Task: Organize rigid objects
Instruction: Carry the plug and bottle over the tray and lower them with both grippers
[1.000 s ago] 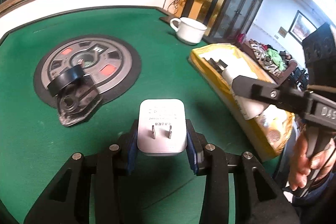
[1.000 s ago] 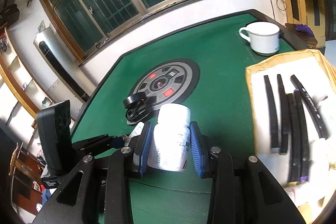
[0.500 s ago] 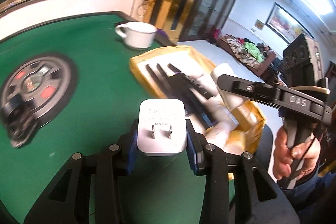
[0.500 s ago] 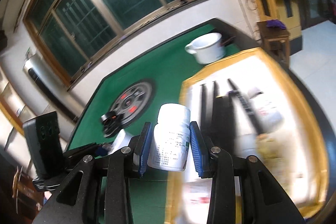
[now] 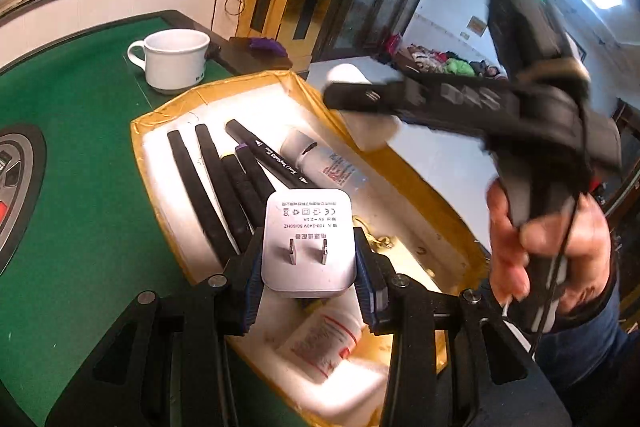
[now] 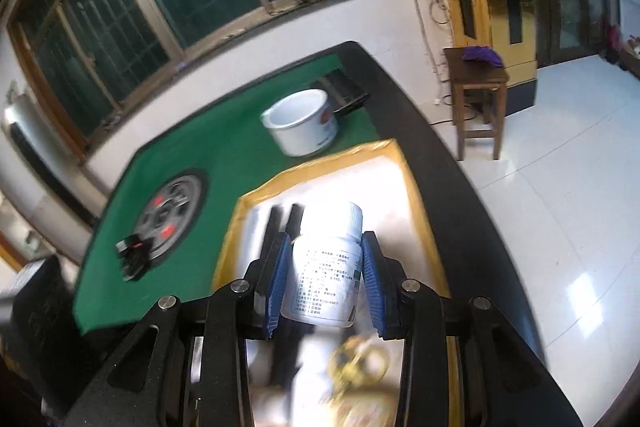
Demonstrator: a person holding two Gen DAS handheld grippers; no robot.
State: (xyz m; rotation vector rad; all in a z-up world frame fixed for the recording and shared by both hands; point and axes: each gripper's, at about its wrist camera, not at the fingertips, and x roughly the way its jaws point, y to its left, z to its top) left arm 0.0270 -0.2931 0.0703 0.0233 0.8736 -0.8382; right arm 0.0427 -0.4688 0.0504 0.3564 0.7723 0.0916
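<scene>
Above the yellow-rimmed foam tray (image 5: 140, 131) at the edge of the green tabletop (image 5: 80, 147), the left claw (image 5: 308, 263) is clamped on a white plug-in power adapter (image 5: 309, 239), prongs facing the camera, while the right claw (image 6: 324, 279) pinches a white pill bottle (image 6: 326, 267) by its sides, cap pointing away. Black pens (image 5: 208, 183) lie in a row along the tray's far-left part, with a white tube (image 5: 324, 163) beside them and another white bottle (image 5: 324, 339) near the front. To set these down well, I would lower each item onto bare foam clear of the pens, lay the bottle on its side parallel to the tube so it cannot roll, and release only once it rests. With both claws over one tray, placing one at a time should avoid a collision.
</scene>
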